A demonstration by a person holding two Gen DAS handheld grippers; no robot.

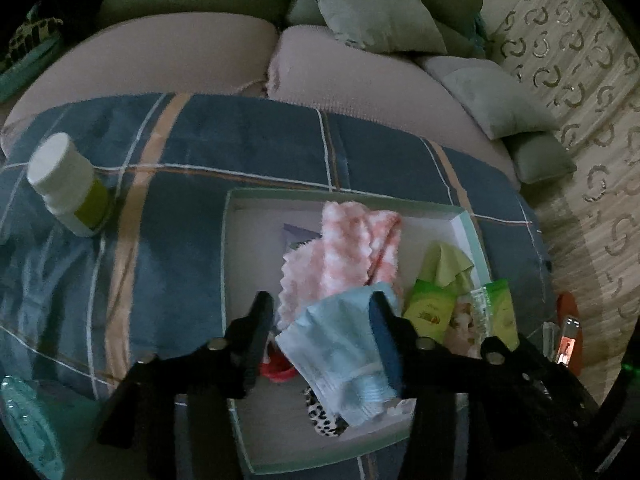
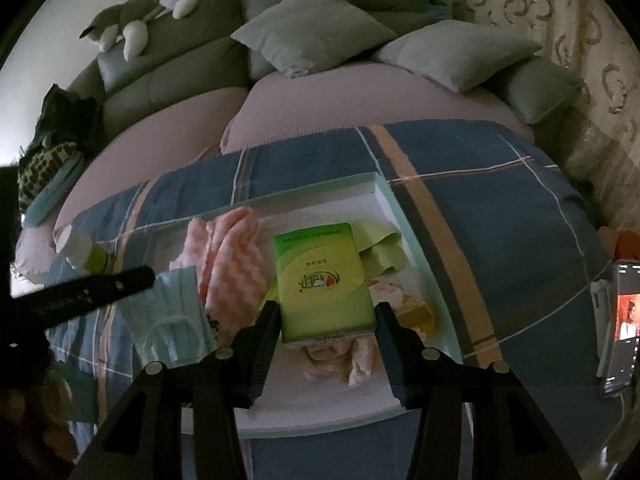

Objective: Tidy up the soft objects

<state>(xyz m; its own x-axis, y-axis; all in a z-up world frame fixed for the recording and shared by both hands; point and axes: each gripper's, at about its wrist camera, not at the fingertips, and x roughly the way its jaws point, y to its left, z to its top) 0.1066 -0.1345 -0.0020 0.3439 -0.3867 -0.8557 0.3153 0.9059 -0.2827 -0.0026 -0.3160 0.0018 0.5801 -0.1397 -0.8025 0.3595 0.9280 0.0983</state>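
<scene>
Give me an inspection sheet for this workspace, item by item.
Surface: blue plaid blanket over a sofa.
Job's things: shallow box holding pink checked cloth, green cloth, blue face mask.
Clutter: white bottle on the blanket; phone at the right.
Grippers: left gripper open, the mask between its fingers; right gripper shut on green tissue pack.
Cables: nothing seen.
Surroundings: grey cushions, plush toy, patterned curtain.
</scene>
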